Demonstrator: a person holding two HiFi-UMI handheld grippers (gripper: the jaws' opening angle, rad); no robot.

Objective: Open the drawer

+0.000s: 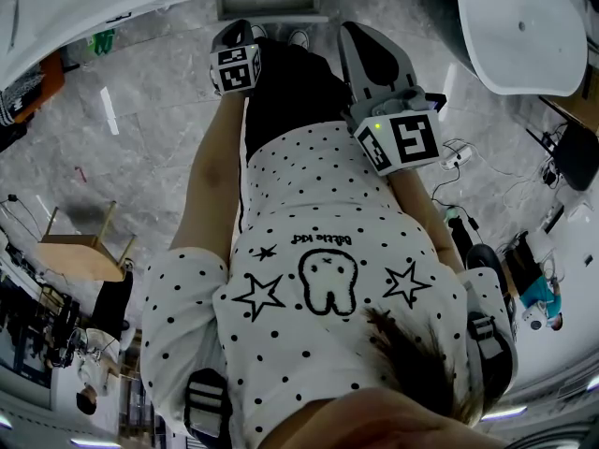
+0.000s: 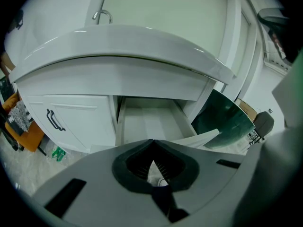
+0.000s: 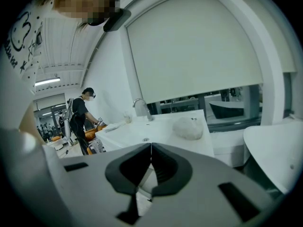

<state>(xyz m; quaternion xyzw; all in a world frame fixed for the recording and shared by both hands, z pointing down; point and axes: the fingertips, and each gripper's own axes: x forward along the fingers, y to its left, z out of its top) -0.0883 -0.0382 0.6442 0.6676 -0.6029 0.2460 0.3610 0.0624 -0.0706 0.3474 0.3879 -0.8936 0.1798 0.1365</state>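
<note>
**A:** How many claws do we have, and how do they stand?

**B:** Two. Our left claw [image 2: 152, 142] has its jaws pressed tip to tip with nothing between them. Our right claw [image 3: 151, 145] is closed the same way and is empty too.

**A:** And the drawer?

**B:** We count one drawer [image 2: 147, 119]. It is straight ahead of the left claw, just beyond the tips and apart from them. It is pulled out, with its bare white inside showing, under the curved white table [image 2: 123, 46].

**A:** What else do we see around the left claw?

**B:** To its left is one cabinet door [image 2: 80, 122] with one black handle [image 2: 54, 120]. Lower on that side, one small green thing [image 2: 57, 153] lies on the floor. Far ahead, above the table, is one tap [image 2: 102, 16]. To the right are one dark green curved panel [image 2: 222, 119] and one dark chair [image 2: 263, 123] past it.

**A:** And ahead of the right claw?

**B:** There is a white basin table [image 3: 161, 131] beyond its tips. It carries one basin tap [image 3: 140, 107], slightly left of the tips. To the right is one white lump [image 3: 188, 127], and we cannot tell what it is. One person in a dark top [image 3: 81, 115] stands well off to the claw's left.

**A:** What about from the head view?

**B:** There we count two marker cubes, the left claw's cube [image 1: 234, 68] and the right claw's cube [image 1: 404, 143]. Both are in front of our dotted shirt [image 1: 318, 185].
</note>
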